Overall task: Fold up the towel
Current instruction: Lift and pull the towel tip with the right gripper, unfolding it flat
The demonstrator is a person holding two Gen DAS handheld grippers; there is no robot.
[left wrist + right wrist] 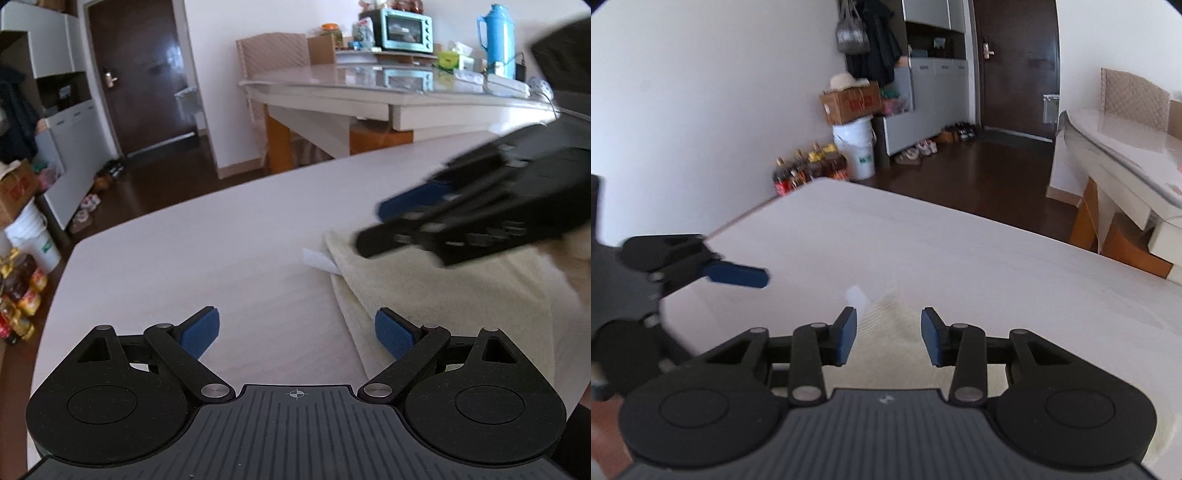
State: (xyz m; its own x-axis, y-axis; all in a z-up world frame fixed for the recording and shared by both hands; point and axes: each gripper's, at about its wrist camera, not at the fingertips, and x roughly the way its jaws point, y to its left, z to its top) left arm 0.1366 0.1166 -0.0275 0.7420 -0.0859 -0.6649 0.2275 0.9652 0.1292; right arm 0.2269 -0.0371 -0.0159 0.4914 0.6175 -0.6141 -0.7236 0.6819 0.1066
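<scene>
While left wrist view shows the left tongs [297, 334] spread wide, empty, over bare surface [192, 258], the cream towel [443, 295] lies to their right, its left edge running away from the camera, a white tag [319, 261] at its far corner. Right tongs [373, 225] hover blurred over that corner, nearer to it.

Right wrist view: right tongs [888, 334] parted, empty, towel corner [897, 317] directly ahead between the pads. No containers on the surface.
</scene>
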